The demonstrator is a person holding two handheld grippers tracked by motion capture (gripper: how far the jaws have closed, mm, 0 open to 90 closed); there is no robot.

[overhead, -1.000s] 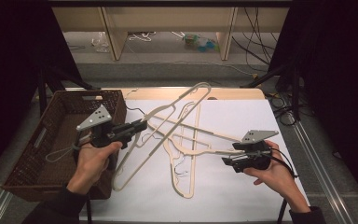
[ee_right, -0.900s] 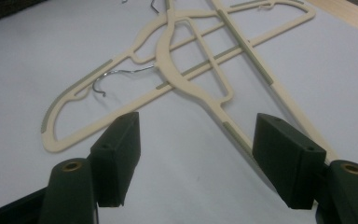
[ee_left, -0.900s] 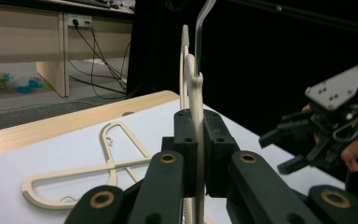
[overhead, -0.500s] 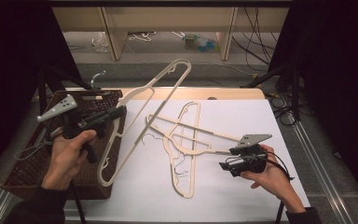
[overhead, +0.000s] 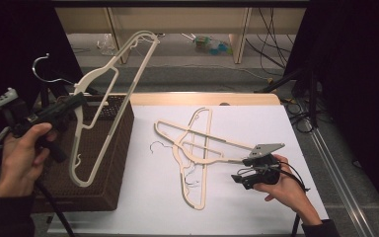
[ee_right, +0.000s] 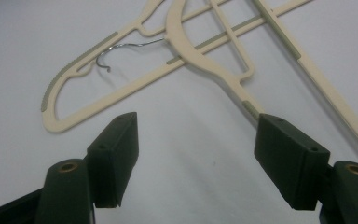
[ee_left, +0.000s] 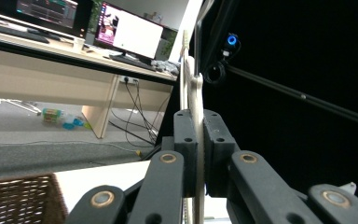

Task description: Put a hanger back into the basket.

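- Left hand-held gripper (overhead: pixel 76 104) was pinched tight on a cream plastic clothes hanger w/ metal hook (overhead: pixel 109 94), held in the air, tilted, above a dark brown wicker basket (overhead: pixel 109 163) at the counter's left.
- Right hand-held gripper (overhead: pixel 238 178) had jaws spread, nothing between them, low over the white counter (overhead: pixel 148 197).
- Two more cream plastic hangers (overhead: pixel 197 153) lay crossed on the counter, just beside the right gripper.
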